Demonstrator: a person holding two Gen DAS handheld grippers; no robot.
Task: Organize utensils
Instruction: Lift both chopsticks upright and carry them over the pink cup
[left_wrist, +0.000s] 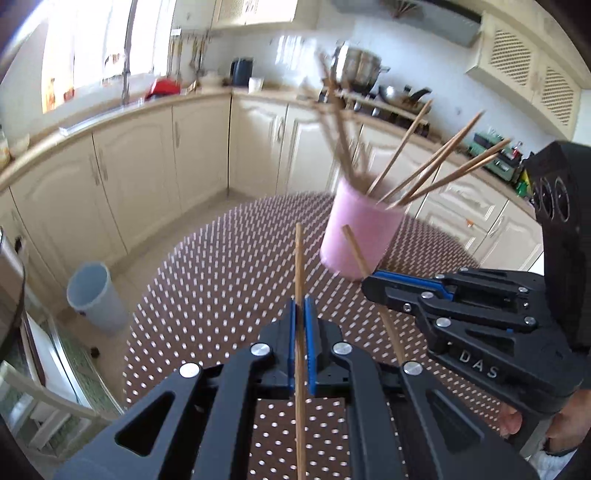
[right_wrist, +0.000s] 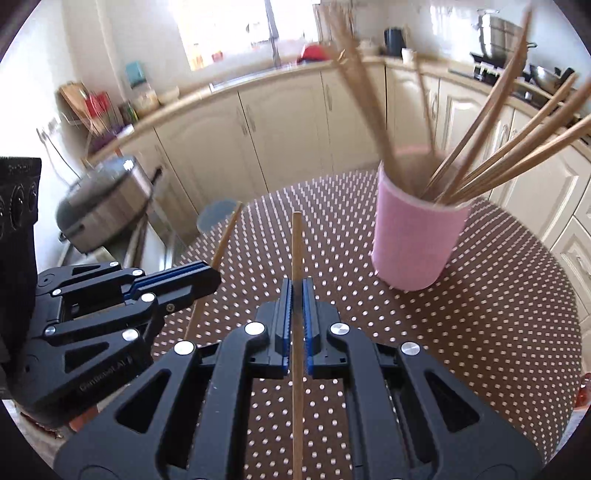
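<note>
The left tongs (left_wrist: 302, 314) are closed on one wooden chopstick (left_wrist: 300, 295), and the right tongs (right_wrist: 295, 295) are closed on a second chopstick (right_wrist: 296, 258); both sticks are held above the brown dotted tabletop (right_wrist: 498, 332). On the right tongs' body, seen from the left wrist, the raised letters "DAS" (left_wrist: 479, 363) are legible; lettering on the left tongs' body, seen from the right wrist, is too faint to be read fully. Beyond the tongs, a pink cup (right_wrist: 417, 236) is stood on the tabletop and is filled with further chopsticks (right_wrist: 517, 147).
</note>
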